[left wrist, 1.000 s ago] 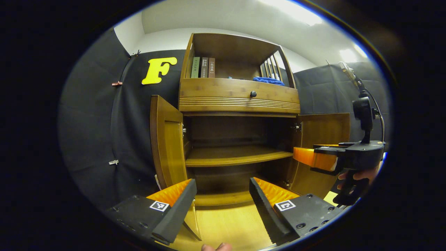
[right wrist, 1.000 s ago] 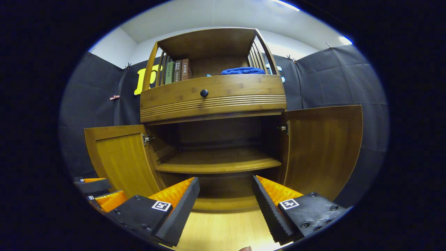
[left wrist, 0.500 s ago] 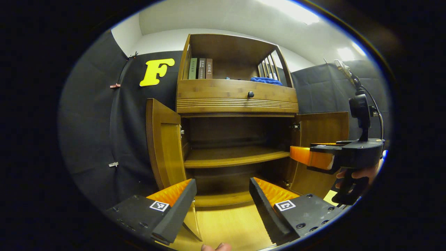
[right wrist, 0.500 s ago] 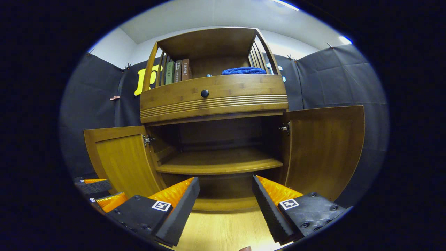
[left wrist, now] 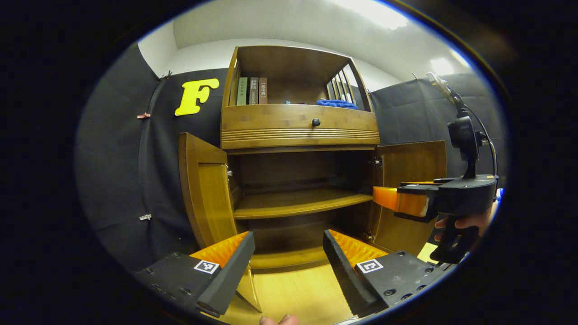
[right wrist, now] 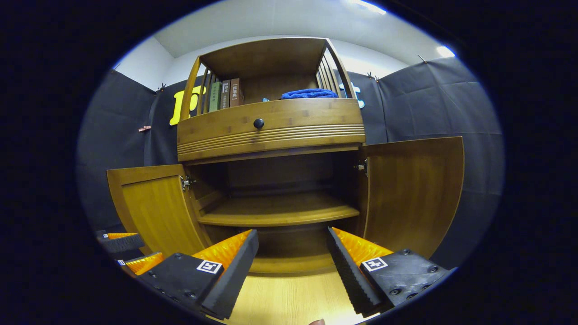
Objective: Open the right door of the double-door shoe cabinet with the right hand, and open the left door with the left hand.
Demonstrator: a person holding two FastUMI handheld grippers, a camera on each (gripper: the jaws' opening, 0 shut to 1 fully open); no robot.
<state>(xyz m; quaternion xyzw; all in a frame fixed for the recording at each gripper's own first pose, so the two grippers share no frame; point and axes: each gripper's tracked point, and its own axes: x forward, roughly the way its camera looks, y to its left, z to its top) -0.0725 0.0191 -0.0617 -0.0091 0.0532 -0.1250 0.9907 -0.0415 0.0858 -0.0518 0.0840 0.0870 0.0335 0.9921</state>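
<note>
Shoe cabinet (right wrist: 271,131) dead ahead at 12 o'clock, left door (right wrist: 153,207) swung wide at 9 o'clock, right door (right wrist: 413,189) swung wide at 3 o'clock, left gripper (left wrist: 289,266) spread apart and empty, right gripper (right wrist: 291,266) likewise, inner shelf (right wrist: 275,212) between the doors.

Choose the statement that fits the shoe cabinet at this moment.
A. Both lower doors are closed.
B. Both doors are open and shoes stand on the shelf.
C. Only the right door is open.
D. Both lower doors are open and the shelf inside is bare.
D: in the right gripper view the left door and the right door both stand swung outward, and the inner shelf carries nothing.
</note>
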